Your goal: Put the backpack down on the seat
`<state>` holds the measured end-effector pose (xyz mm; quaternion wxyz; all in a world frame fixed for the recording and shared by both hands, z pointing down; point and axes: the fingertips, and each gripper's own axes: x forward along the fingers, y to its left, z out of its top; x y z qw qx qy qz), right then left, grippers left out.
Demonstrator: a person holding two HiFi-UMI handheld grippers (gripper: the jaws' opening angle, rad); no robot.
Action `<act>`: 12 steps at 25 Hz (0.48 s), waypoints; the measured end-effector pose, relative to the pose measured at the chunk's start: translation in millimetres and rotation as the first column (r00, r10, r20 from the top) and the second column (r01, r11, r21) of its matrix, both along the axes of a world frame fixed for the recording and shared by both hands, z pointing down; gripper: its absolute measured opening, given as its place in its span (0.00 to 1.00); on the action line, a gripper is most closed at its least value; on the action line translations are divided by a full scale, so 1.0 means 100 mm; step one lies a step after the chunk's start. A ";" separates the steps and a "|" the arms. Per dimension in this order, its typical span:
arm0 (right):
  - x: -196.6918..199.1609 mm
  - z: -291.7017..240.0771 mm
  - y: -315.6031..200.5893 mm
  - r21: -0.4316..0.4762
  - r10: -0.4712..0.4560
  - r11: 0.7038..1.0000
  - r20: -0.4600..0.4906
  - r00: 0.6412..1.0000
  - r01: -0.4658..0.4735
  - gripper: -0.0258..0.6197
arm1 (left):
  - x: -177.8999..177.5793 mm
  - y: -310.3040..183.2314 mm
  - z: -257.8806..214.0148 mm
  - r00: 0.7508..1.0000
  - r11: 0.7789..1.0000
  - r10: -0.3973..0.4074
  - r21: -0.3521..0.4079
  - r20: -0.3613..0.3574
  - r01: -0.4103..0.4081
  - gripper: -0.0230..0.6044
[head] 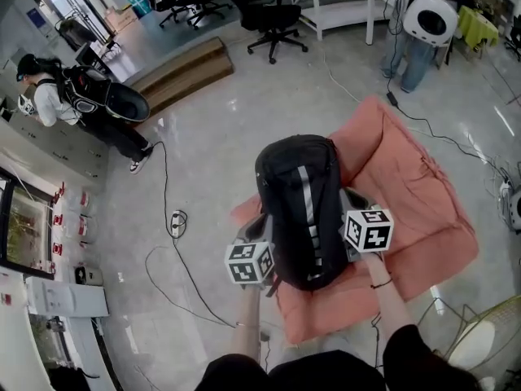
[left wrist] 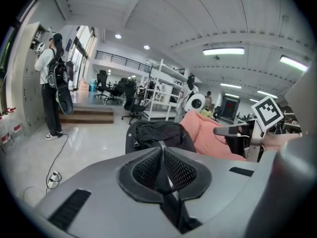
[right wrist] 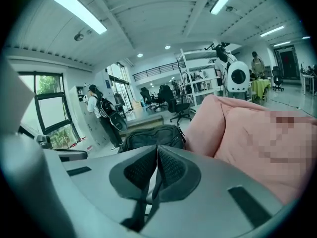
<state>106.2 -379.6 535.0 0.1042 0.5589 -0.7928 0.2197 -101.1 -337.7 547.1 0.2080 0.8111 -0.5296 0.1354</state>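
- The backpack point(head: 297, 210) – black, with a pale stripe down its middle – is seen from the head view between the two grippers. It overlaps the left edge of the seat point(head: 423, 218) and part of the floor point(head: 212, 137).
- Whether the base of the backpack rests on the seat cannot be determined.
- The left gripper point(left wrist: 162, 155) is positioned at the lower left side of the backpack. Its jaws are pressed together, and a black strap point(left wrist: 171, 202) is clamped between the pads and runs down from them.
- The right gripper point(right wrist: 156, 155) is positioned at the right side of the backpack, over the seat. Its jaws are likewise closed, and a thin strap point(right wrist: 148, 197) is pinched between them and hangs below.
- In both gripper views the backpack is seen just beyond the jaw tips, with the salmon-pink seat cushion directly beside it.
- The seat is a low, padded piece placed directly on the floor.
- A cable point(head: 175, 251) is laid across the floor to the left of the seat.
- A person point(head: 57, 96) carrying a dark pack is standing at the cabinets – well apart from the seat.
- An office chair point(head: 273, 19) is located beyond the seat.
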 end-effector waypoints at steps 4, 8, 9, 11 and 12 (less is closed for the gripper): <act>-0.04 -0.28 0.18 0.063 -0.030 0.998 0.014 0.999 0.029 0.06 | 0.07 0.19 -0.29 0.999 0.998 0.032 0.059 -0.018 -0.031 0.08; -0.08 -0.54 0.32 0.125 -0.064 0.990 0.033 0.997 0.060 0.06 | 0.10 0.33 -0.60 0.999 0.990 0.041 0.133 -0.027 -0.037 0.07; -0.10 -0.59 0.37 0.137 -0.074 0.988 0.036 0.997 0.068 0.06 | 0.10 0.37 -0.67 0.999 0.988 0.042 0.147 -0.026 -0.038 0.07; -0.11 -0.70 0.47 0.163 -0.092 0.983 0.034 0.995 0.085 0.06 | 0.09 0.47 -0.78 0.999 0.984 0.040 0.173 -0.020 -0.036 0.07; -0.12 -0.76 0.53 0.179 -0.100 0.980 0.032 0.995 0.092 0.06 | 0.09 0.52 -0.84 0.999 0.982 0.039 0.187 -0.020 -0.035 0.07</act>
